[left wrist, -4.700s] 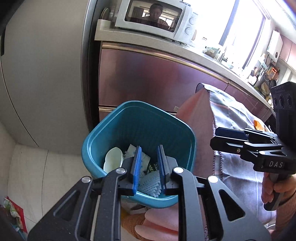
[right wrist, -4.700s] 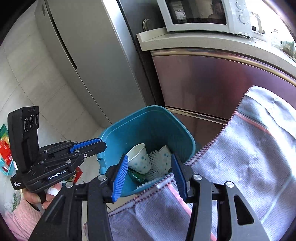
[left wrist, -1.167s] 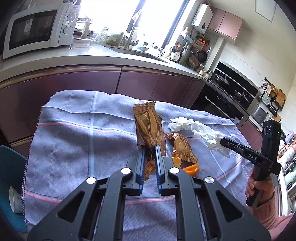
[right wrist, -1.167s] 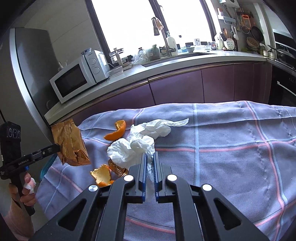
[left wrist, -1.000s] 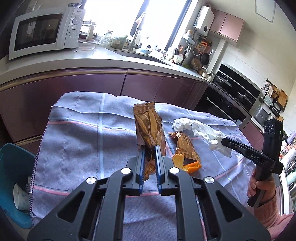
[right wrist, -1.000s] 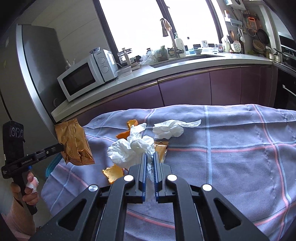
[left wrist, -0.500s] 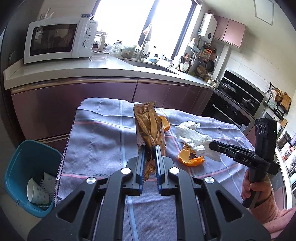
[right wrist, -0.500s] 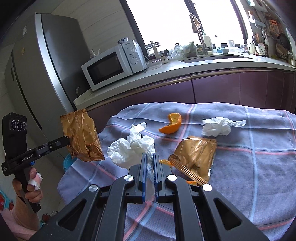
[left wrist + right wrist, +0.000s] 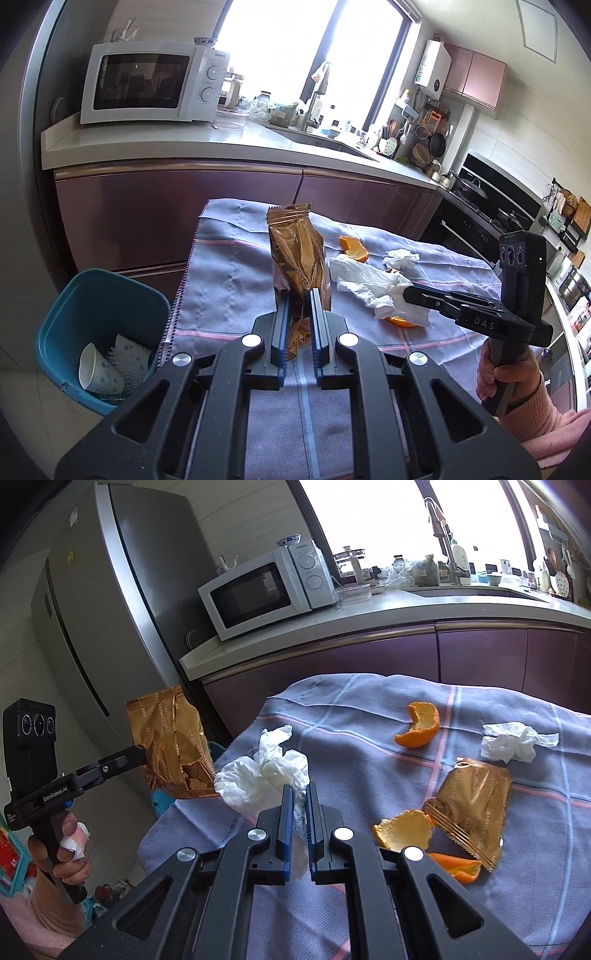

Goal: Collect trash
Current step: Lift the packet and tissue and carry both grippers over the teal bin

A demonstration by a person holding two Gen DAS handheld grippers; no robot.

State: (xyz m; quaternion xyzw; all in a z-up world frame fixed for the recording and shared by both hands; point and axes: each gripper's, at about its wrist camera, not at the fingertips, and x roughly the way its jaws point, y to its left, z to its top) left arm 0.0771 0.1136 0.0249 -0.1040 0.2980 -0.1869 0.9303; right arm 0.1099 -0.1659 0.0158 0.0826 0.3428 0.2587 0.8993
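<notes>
My left gripper is shut on a gold snack wrapper and holds it up above the table's left end; the wrapper also shows in the right wrist view. My right gripper is shut on a crumpled white tissue, held above the cloth; the tissue also shows in the left wrist view. The teal trash bin stands on the floor left of the table and holds paper cups. On the cloth lie a second gold wrapper, orange peels and another tissue.
The table is covered by a blue-grey checked cloth. Behind it runs a purple cabinet with a counter and a microwave. A steel fridge stands left. Coloured packets lie on the floor.
Both grippers have pulled back and swung left from over the table, each still holding its item. The bin has come fully into the left wrist view.
</notes>
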